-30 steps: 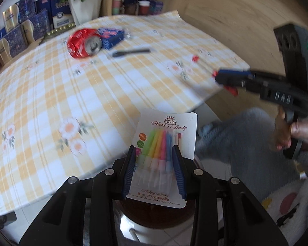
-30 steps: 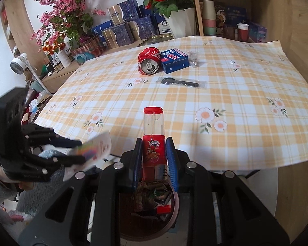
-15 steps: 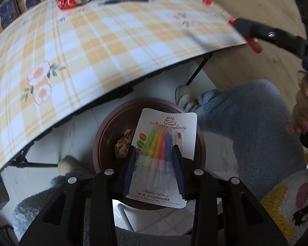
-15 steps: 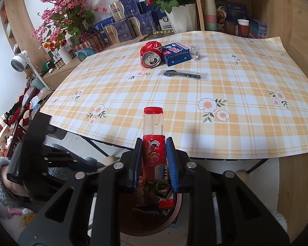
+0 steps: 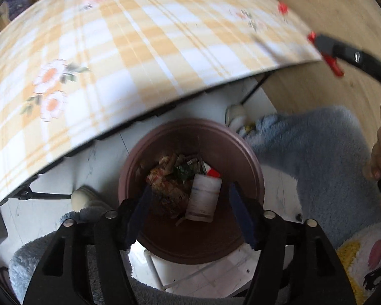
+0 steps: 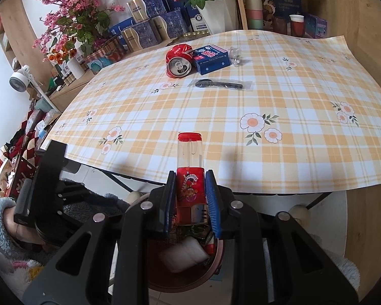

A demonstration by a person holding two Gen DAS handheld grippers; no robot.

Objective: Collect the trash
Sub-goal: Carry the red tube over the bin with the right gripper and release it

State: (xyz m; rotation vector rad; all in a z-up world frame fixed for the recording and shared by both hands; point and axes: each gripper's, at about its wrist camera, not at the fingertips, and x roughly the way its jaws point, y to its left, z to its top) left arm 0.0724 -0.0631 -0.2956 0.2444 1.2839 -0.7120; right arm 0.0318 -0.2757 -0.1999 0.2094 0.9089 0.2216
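Our left gripper (image 5: 190, 211) hangs over the brown bin (image 5: 251, 157), jaws opening, nothing between them; a white card pack (image 5: 203, 198) lies in the trash straight below. Right gripper (image 6: 190, 198) clamps a red-capped tube (image 6: 190, 167). Beyond it: wrapped spoon (image 6: 221, 84), crushed can (image 6: 178, 61), blue box (image 6: 210, 58).

Table with plaid floral cloth (image 6: 279, 106): crushed red can (image 6: 178, 60), blue box (image 6: 210, 58) touching it, wrapped black utensil (image 6: 219, 84) just nearer, all far ahead of right gripper.
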